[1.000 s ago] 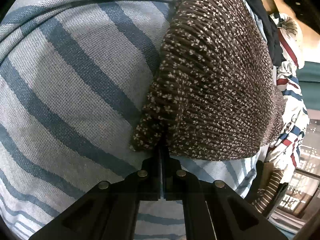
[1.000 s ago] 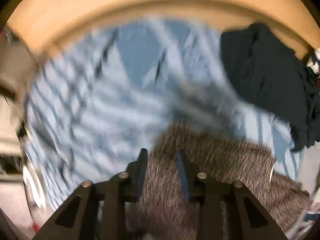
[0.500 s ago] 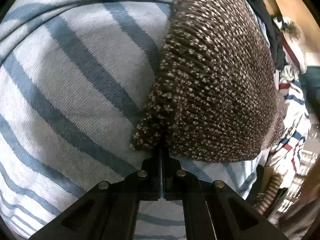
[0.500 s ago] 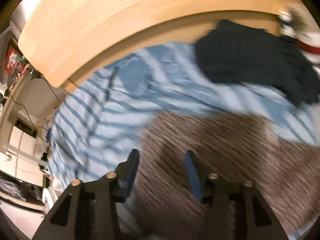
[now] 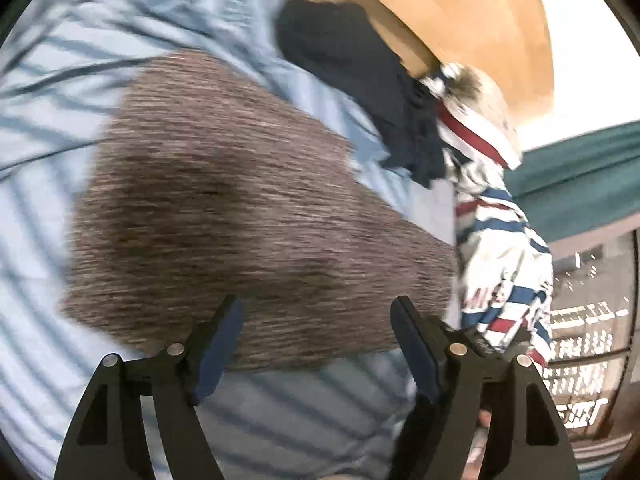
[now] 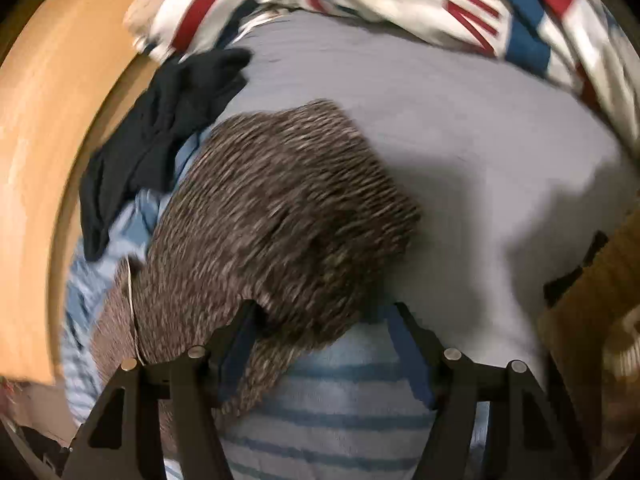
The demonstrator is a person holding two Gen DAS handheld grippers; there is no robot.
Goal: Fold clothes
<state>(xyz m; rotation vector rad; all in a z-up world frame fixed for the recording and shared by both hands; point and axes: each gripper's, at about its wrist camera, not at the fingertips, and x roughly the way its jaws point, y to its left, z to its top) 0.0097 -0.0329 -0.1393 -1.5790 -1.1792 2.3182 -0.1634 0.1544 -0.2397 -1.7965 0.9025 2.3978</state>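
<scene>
A brown speckled knit garment (image 5: 240,208) lies folded on a light blue striped cloth (image 5: 48,168). My left gripper (image 5: 318,322) hangs open just above the knit's near edge, nothing between its fingers. In the right wrist view the same brown knit (image 6: 280,216) lies on the striped cloth (image 6: 332,420) and a plain grey-blue cloth (image 6: 460,128). My right gripper (image 6: 320,320) is open, low over the knit's near corner, which lies between its fingers. Both views are motion-blurred.
A dark navy garment (image 5: 360,80) lies crumpled beyond the knit, also dark navy garment (image 6: 160,120) at left. A white garment with red and blue stripes (image 5: 496,232) is heaped at the table's end (image 6: 440,8). The wooden tabletop (image 5: 480,20) shows beyond the clothes.
My left gripper has let go of the brown knit's corner, opened wide and pulled back. My right gripper has swung round toward the striped heap and spread wider over the knit.
</scene>
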